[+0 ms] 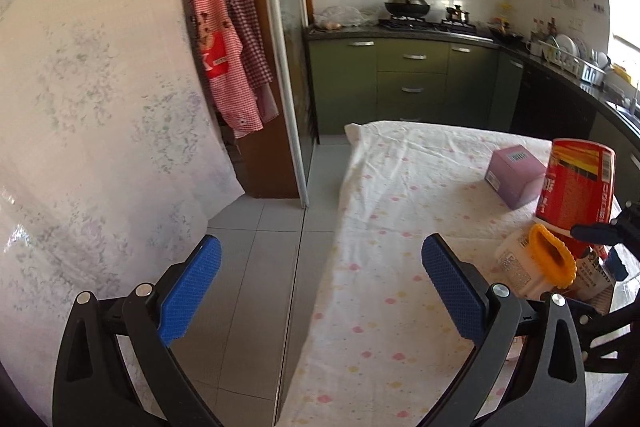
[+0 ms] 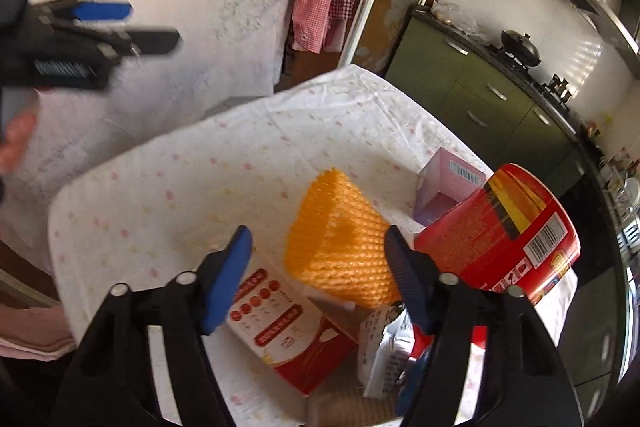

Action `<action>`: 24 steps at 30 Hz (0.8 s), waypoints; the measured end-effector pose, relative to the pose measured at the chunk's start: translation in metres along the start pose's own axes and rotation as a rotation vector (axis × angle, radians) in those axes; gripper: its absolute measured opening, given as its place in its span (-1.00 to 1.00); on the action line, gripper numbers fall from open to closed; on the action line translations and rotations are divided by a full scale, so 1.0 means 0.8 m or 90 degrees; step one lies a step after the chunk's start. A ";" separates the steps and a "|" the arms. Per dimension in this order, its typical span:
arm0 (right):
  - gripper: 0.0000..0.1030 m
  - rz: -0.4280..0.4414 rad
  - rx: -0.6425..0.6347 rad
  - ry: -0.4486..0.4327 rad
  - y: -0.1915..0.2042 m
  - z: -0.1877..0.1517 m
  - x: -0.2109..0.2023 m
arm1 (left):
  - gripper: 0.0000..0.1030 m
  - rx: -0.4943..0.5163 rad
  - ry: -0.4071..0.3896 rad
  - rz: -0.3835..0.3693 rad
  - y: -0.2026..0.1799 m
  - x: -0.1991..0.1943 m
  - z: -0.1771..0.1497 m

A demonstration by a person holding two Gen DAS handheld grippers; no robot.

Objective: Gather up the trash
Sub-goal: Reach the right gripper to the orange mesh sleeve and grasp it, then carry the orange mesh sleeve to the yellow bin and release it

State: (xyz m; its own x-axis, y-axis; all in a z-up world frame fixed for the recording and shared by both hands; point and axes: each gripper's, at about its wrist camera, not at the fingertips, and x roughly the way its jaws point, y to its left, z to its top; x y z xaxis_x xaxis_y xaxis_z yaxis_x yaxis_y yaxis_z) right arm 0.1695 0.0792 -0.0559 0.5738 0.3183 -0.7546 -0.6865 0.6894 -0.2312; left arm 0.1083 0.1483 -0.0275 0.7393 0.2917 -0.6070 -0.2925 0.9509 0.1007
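Orange foam net (image 2: 340,243) lies tapering away between the spread right hand-held gripper (image 2: 318,279).

Both the left gripper (image 1: 320,291) and right gripper (image 2: 318,279) gape empty.

The right gripper (image 2: 318,277) hangs above a table covered by a dotted white tablecloth (image 2: 240,155), its blue-padded jaws spread wide with nothing between them. Below lie an orange foam fruit net (image 2: 340,247), a red-and-white carton (image 2: 280,331), a silver wrapper (image 2: 384,351), a red cup-noodle tub (image 2: 500,231) on its side and a small purple box (image 2: 444,187). The left gripper (image 2: 132,23) shows blurred at upper left, apart from the trash.
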 end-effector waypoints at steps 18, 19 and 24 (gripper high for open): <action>-0.77 0.184 0.181 -0.124 -0.066 -0.008 -0.124 | 0.93 0.043 0.004 -0.045 -0.037 -0.019 -0.008; -0.77 0.189 0.189 -0.133 -0.070 -0.012 -0.135 | 0.93 0.047 0.003 -0.049 -0.041 -0.021 -0.008; -0.77 0.143 0.244 -0.196 -0.104 -0.050 -0.208 | 0.93 0.085 -0.007 -0.088 -0.072 -0.038 -0.008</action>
State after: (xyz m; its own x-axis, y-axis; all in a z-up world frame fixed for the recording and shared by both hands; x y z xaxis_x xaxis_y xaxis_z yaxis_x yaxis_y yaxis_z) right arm 0.1132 -0.0576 0.0643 0.5757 0.6216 -0.5312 -0.6281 0.7521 0.1995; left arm 0.0985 0.0840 -0.0200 0.7739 0.1584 -0.6132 -0.1061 0.9870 0.1210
